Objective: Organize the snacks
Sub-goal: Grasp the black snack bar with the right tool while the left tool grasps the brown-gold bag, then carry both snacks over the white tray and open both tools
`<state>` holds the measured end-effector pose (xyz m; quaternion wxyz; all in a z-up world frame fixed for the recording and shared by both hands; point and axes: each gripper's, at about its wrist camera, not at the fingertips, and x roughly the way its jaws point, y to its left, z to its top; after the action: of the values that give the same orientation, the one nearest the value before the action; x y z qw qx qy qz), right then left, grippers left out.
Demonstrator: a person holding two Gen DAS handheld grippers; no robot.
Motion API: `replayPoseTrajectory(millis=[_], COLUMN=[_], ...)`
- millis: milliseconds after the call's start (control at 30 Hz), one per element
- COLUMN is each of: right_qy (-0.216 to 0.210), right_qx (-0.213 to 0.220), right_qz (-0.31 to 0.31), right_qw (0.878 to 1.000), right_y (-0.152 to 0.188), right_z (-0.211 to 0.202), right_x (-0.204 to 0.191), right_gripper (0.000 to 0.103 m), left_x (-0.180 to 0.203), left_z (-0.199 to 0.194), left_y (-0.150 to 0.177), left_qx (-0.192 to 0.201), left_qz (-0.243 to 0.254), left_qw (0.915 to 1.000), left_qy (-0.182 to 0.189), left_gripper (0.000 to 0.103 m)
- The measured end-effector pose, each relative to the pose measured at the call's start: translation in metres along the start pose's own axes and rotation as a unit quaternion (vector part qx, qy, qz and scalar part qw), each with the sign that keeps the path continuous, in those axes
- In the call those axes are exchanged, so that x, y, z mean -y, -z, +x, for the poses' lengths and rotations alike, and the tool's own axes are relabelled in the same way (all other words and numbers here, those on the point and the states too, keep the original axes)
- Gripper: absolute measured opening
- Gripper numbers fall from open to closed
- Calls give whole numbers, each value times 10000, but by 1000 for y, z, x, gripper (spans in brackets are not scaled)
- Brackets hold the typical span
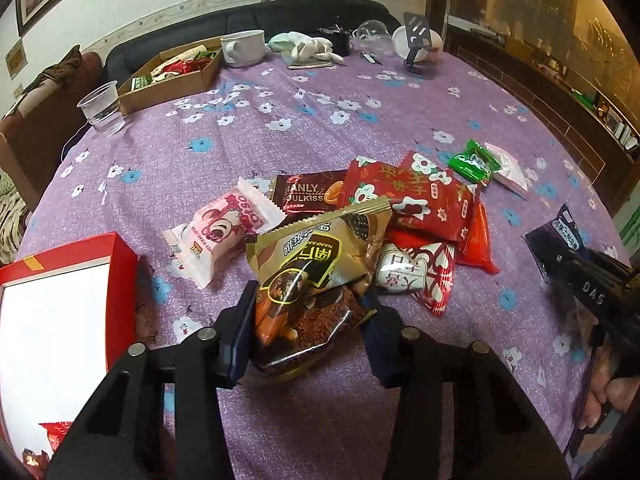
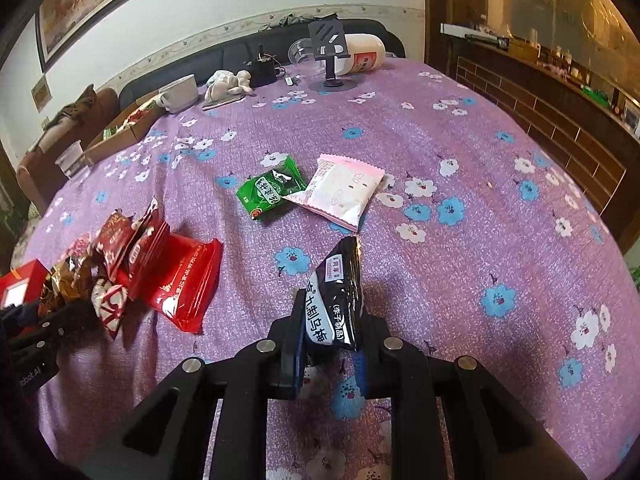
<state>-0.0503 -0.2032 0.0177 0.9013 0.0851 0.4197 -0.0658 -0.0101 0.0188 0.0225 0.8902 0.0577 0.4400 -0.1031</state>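
My left gripper [image 1: 310, 312] is shut on a gold and brown snack packet [image 1: 316, 264], held just above the purple flowered tablecloth [image 1: 280, 140]. Behind it lies a pile: a pink packet [image 1: 218, 232], a brown Soulkiss packet [image 1: 308, 194] and red packets [image 1: 416, 196]. My right gripper [image 2: 330, 332] is shut on a black plum packet [image 2: 338, 292], which also shows in the left wrist view [image 1: 560, 236]. A green packet [image 2: 272, 190] and a pale pink packet [image 2: 340, 192] lie further back.
A red box [image 1: 68, 292] with a white inside stands at the left, holding a red packet. At the back are a cardboard tray of snacks [image 1: 172, 76], a plastic cup [image 1: 102, 108], a white mug [image 1: 244, 48], a phone stand [image 2: 330, 56] and a sofa.
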Motion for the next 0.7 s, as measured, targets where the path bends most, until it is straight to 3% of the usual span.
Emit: replayPoseTrajectory(millis=[433, 700], right_qy=[-1227, -1737], right_qx=[-281, 12], right_qz=[403, 106], right_qw=[9912, 9847], right_y=[34, 43], right_z=[-39, -71], right_x=[44, 18], right_gripper=[16, 16], left_x=[-1, -24], left_z=[-65, -117], left_y=[44, 63], left_qx=[289, 702], left_qz=[-41, -317], left_qw=[9986, 9963], left_qy=[446, 369], left_gripper=[43, 43])
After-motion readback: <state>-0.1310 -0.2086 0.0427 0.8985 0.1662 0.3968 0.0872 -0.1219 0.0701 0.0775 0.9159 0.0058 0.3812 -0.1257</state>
